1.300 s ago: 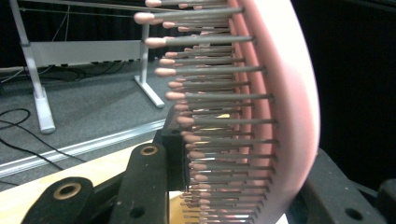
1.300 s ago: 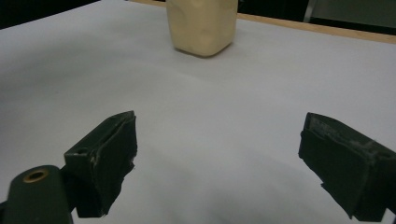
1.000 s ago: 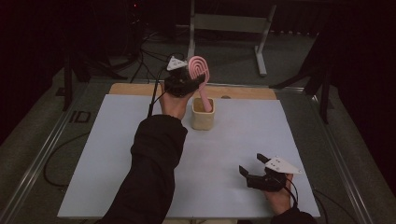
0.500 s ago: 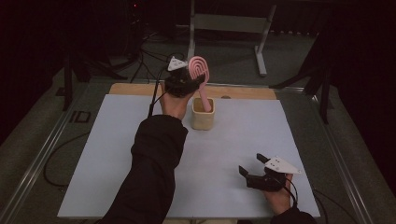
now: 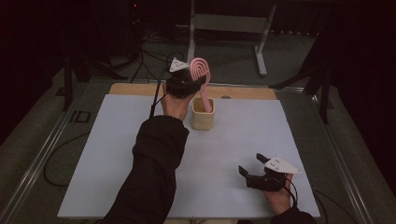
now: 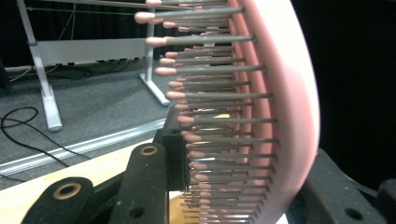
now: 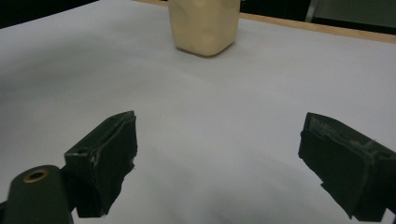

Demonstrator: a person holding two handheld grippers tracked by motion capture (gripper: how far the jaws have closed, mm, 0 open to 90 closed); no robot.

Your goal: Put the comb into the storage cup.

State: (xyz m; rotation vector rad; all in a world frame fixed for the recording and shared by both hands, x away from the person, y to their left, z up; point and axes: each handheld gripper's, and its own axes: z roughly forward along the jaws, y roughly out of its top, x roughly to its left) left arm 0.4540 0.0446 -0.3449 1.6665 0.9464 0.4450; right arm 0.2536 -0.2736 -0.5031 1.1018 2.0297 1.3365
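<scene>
A pink hairbrush (image 5: 201, 72) stands upright with its handle down inside a cream cup (image 5: 203, 119) at the back middle of the white table. My left gripper (image 5: 189, 85) is shut on the brush's head from the left. In the left gripper view the bristles and the pink back (image 6: 285, 116) sit between the two black jaws of the left gripper (image 6: 233, 196). My right gripper (image 5: 252, 164) rests near the table's front right, open and holding nothing. In the right gripper view the right gripper (image 7: 219, 158) faces the cream cup (image 7: 205, 25) across bare table.
A white sheet (image 5: 116, 154) covers the table, with a wooden strip (image 5: 247, 92) along its far edge. Beyond the table, a metal stand (image 5: 261, 42) and cables (image 5: 149, 56) lie on the dark floor. A person's dark sleeve (image 5: 149, 172) stretches across the table's left middle.
</scene>
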